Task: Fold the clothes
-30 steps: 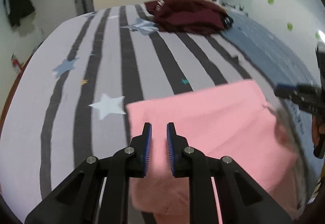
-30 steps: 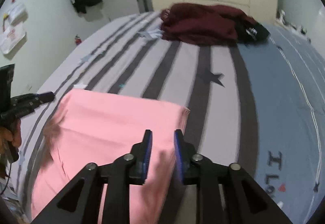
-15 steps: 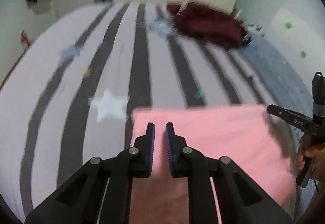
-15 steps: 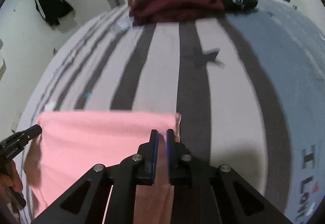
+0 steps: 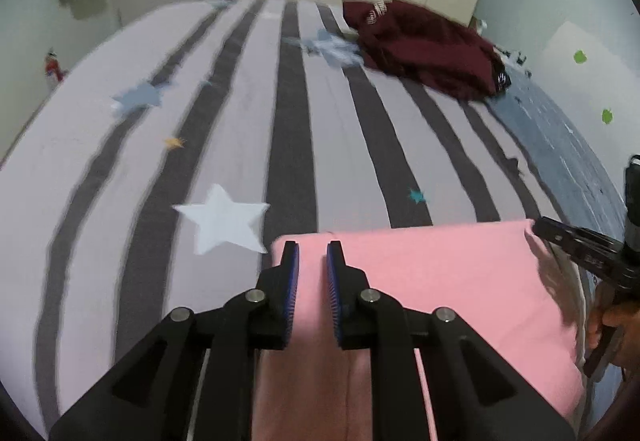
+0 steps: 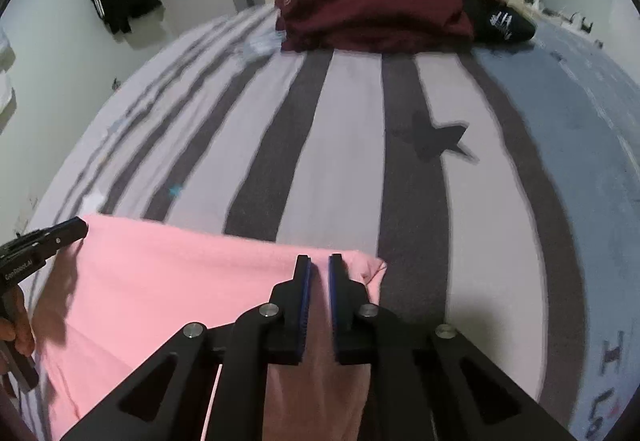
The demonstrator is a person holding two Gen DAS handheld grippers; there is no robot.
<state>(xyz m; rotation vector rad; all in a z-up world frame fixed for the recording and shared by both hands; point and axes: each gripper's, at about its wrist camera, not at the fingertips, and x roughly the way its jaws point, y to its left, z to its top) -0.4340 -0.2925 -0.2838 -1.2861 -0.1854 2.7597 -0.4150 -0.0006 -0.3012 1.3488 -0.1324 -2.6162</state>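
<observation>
Left wrist view: the left gripper [image 5: 312,255] has its black jaws with blue ribbed pads drawn nearly together over the left far corner of a soft pink cotton garment [image 5: 432,281], a fold of that cloth pinched between them. The garment's far edge runs straight off to the right of these tongs, reaching the right gripper [image 5: 538,225], which enters from the side and meets the opposite corner. Beyond the tips lies the bed's grey-and-white striped sheet with printed stars [image 5: 248,129]; far ahead and right of the tips sits a heap of dark maroon clothing [image 5: 424,45], unfolded. Right wrist view: the right gripper [image 6: 319,261] has just been closing, and its jaws now stand narrow on the pink garment's right far corner [image 6: 180,281], cloth between the pads. The left gripper [image 6: 78,227] shows off to the left at the other corner, a hand [image 6: 18,317] on its handle. The maroon heap [image 6: 376,9] with a black printed item [image 6: 500,19] beside it waits far ahead. Progress, as I judge it: the pink piece appears squared up with both far corners gripped, mid-fold; the fold remains to be carried over and laid, and the maroon pile looks untouched.
</observation>
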